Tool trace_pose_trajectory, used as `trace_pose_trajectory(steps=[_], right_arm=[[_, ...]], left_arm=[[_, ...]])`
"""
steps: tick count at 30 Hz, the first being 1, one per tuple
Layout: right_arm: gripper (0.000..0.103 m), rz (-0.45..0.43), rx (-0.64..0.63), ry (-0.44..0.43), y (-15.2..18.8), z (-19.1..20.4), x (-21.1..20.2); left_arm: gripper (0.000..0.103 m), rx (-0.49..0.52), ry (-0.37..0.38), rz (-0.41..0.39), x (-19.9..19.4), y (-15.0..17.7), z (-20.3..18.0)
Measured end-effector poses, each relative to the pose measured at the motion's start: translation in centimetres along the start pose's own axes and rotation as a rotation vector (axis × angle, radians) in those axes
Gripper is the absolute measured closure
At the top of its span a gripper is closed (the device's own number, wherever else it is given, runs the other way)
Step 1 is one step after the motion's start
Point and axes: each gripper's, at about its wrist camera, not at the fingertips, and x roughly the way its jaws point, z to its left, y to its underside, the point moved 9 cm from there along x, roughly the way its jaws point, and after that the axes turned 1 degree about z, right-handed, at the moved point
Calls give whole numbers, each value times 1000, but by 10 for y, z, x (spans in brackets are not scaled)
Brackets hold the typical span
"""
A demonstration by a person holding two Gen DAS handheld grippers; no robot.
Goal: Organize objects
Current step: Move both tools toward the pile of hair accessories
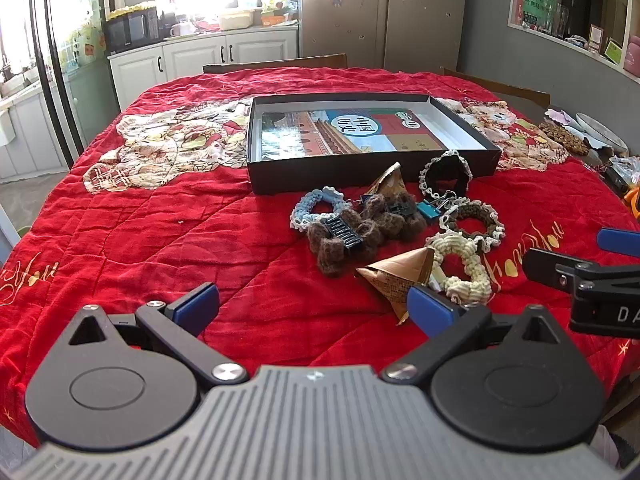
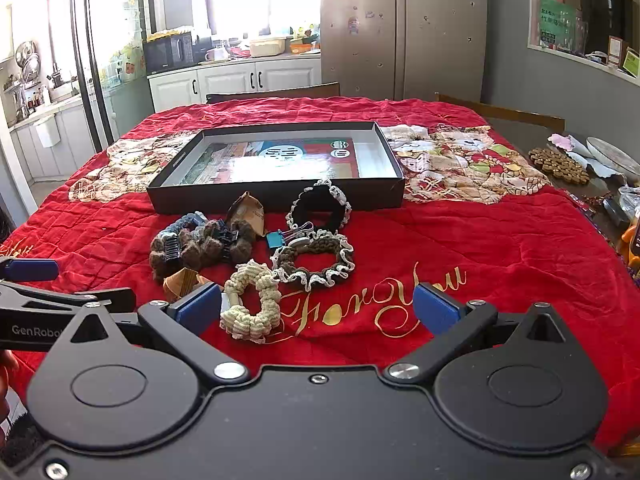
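Scrunchies (image 2: 252,304), clips (image 1: 344,232) and paper cones (image 1: 396,276) lie heaped before the open box (image 1: 372,168), waiting to be sorted, while both tongs (image 1: 312,304) (image 2: 316,304) hover wide and empty.

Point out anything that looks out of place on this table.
The crocheted scrunchies, hair claws and binder clip lie jumbled on the red cloth in front of the black box, not in it. Nothing looks damaged.
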Motion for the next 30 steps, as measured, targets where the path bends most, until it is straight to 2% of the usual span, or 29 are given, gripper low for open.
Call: trace_pose_trajectory(steps=[18, 26, 30], right_arm=[[4, 11, -1, -16, 3, -1, 6], [12, 6, -16, -72, 2, -4, 12], [22, 8, -22, -100, 3, -6, 19]], left_arm=[[0, 21, 12, 20, 7, 1, -4], [0, 46, 55, -43, 11, -2, -5], [0, 82, 129, -126, 10, -1, -11]])
